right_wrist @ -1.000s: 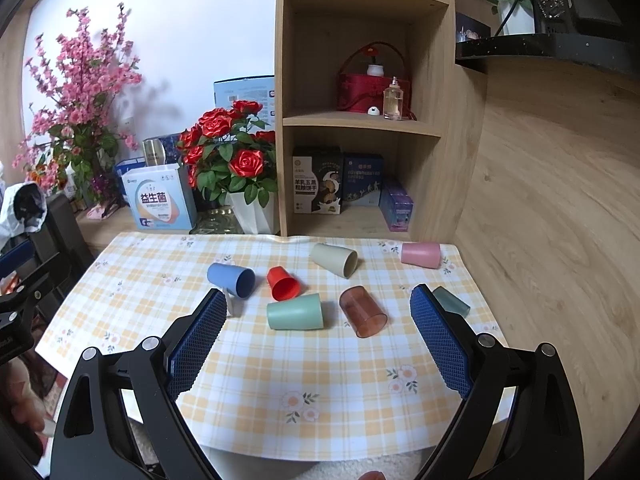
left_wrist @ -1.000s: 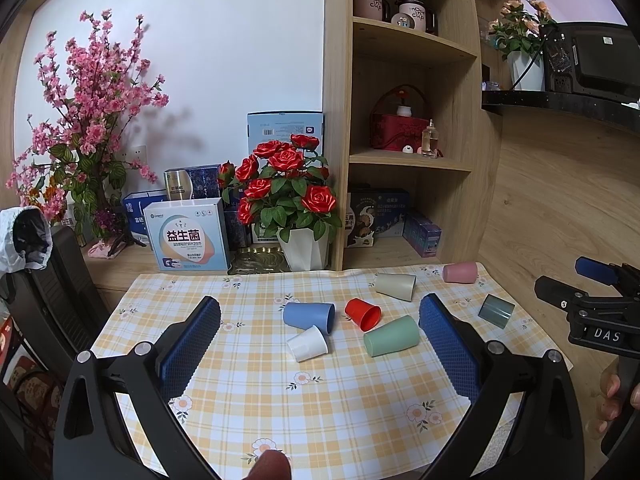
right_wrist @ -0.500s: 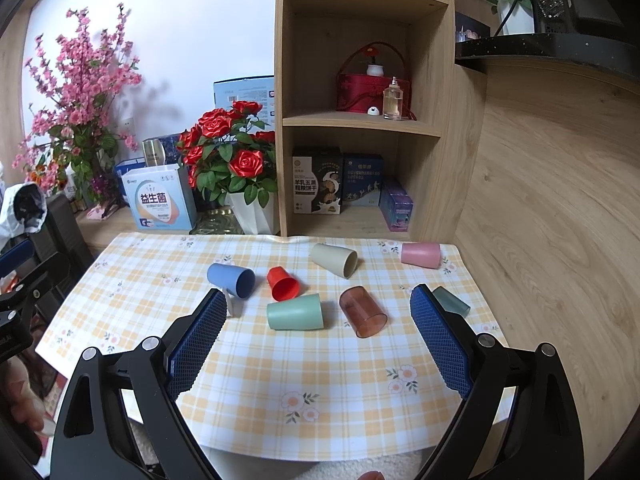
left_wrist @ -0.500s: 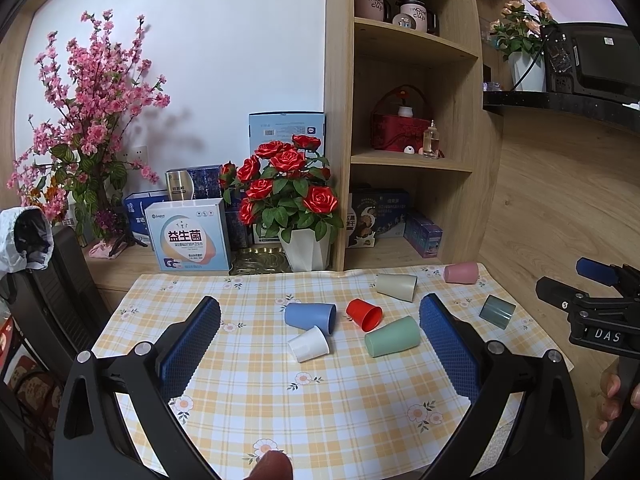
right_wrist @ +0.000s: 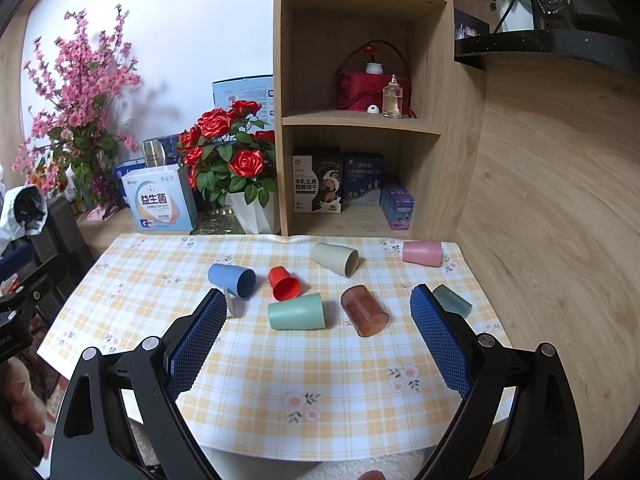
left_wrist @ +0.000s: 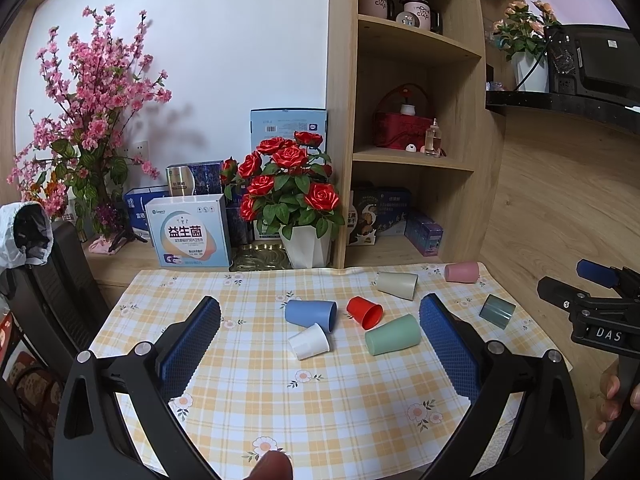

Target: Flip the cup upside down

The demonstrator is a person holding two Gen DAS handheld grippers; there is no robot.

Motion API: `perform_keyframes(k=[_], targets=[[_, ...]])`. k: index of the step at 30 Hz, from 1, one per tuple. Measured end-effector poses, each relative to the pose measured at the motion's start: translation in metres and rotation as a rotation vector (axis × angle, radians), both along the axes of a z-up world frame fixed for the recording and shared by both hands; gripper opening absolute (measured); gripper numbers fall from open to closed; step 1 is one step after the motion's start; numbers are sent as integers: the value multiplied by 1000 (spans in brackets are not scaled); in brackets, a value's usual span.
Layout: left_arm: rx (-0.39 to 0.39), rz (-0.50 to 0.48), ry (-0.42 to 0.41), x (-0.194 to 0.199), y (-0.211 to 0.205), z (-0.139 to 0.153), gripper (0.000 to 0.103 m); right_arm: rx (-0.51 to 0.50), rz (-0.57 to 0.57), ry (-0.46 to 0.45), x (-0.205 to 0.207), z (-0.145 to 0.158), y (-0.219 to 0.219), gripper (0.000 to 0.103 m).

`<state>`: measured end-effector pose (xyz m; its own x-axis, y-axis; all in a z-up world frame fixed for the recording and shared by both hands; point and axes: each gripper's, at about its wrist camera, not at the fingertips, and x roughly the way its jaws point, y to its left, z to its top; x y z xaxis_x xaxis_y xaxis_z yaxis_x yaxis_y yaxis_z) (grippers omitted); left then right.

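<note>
Several cups lie on their sides on the checked tablecloth (left_wrist: 320, 392): blue (left_wrist: 311, 313), white (left_wrist: 309, 341), red (left_wrist: 365, 311), green (left_wrist: 393, 335), beige (left_wrist: 397, 285), pink (left_wrist: 461, 272) and grey-green (left_wrist: 497, 311). The right wrist view also shows a brown translucent cup (right_wrist: 364, 310), the green cup (right_wrist: 296, 311) and the blue cup (right_wrist: 233, 280). My left gripper (left_wrist: 320, 324) is open and empty, above the table's near part. My right gripper (right_wrist: 316, 312) is open and empty, above the front edge.
A white pot of red roses (left_wrist: 294, 196), boxes (left_wrist: 188, 230) and a wooden shelf unit (left_wrist: 408, 120) stand behind the table. A wooden wall (right_wrist: 560, 220) borders the right side. A black chair (left_wrist: 44, 280) stands at the left.
Both grippers stay open and almost still; the left view has drifted very slightly. No cup has moved.
</note>
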<state>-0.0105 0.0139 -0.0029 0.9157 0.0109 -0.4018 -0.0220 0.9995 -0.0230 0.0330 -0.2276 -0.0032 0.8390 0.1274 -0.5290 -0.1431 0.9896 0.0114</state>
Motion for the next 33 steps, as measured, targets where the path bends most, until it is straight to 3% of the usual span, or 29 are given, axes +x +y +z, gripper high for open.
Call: perform_keyframes(k=[8,17,23,29,33], targets=[[-9,9,8,3,4,1,97,43,14,16,4,-6,-3,90],[-6,81,5,22,23,-13,97,149,1,-7,23,-16,-41,90],[11,54,1,43,29,-23,97,133,-52,6,45,-37,-59,90],[-55,-5,50,69,35,-45,97,87,-69,47,74,-60,-76,90],[-80,-3,84,88,37,-60,97,36,-15,95,102,-75,-84,90]])
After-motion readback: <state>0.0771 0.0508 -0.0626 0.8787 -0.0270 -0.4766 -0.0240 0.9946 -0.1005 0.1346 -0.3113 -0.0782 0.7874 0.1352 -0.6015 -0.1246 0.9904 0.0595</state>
